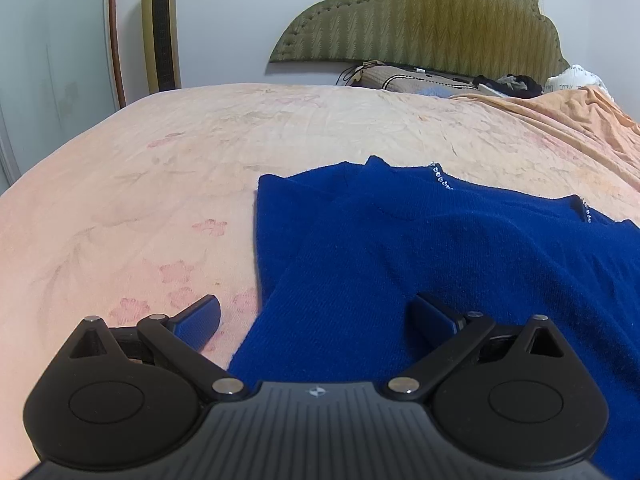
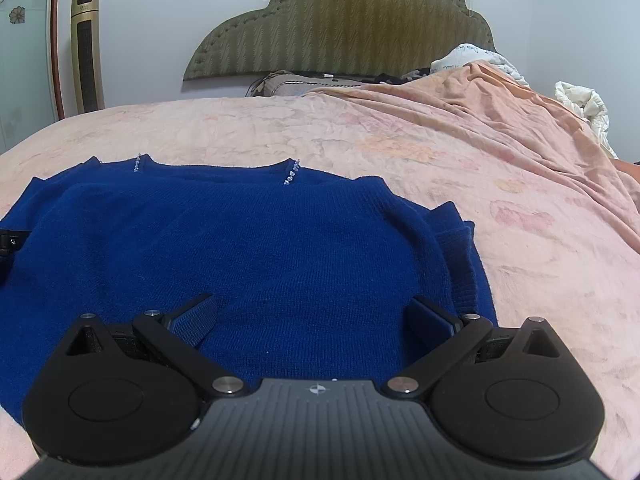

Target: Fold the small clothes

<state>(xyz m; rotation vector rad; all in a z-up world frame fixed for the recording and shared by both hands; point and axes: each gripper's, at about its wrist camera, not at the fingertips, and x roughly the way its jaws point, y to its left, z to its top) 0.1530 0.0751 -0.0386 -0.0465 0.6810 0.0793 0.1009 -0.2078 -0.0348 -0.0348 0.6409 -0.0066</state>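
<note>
The left gripper's [image 1: 316, 316] fingers were spread wide and held nothing, straddling the sweater's [image 1: 420, 248] left edge. The right gripper's [image 2: 314, 316] fingers, likewise spread, hung over its lower right part. The sweater lay flat on the bed [image 2: 440, 140], sleeves folded in.

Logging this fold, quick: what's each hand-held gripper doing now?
Left hand-held gripper: open, holding nothing.
Right hand-held gripper: open, empty, over the blue sweater.
</note>
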